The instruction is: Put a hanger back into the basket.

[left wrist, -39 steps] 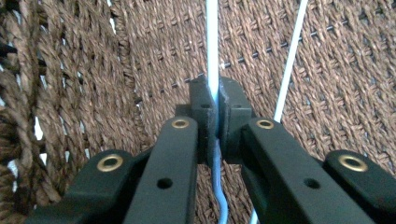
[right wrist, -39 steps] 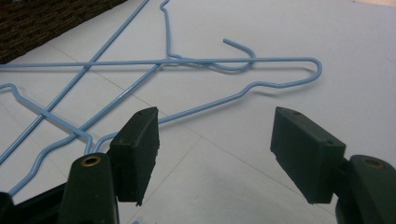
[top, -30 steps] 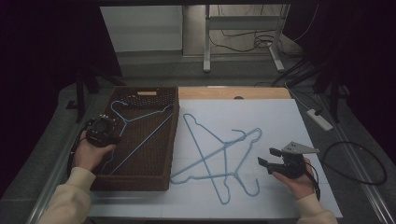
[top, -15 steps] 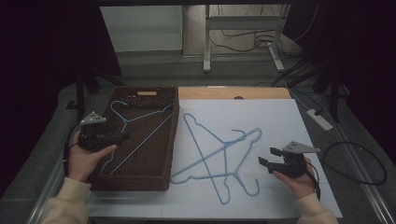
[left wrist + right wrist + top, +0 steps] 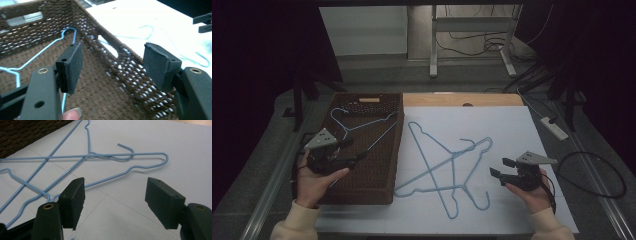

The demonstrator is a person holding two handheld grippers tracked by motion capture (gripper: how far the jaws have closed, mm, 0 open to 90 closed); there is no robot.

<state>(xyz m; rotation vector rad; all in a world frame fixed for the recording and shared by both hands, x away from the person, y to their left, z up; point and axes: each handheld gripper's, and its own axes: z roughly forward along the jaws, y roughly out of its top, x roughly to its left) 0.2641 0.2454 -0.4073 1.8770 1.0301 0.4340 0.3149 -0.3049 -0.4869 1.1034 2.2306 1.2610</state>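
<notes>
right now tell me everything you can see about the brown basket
The basket is a dark brown, woven, shallow rectangular tray with openwork sides and a handle slot in its far wall. It sits on the table's left part, its right edge along the white sheet. One light blue wire hanger lies inside. The left gripper, jaws open, hovers over its near-left part.
</notes>
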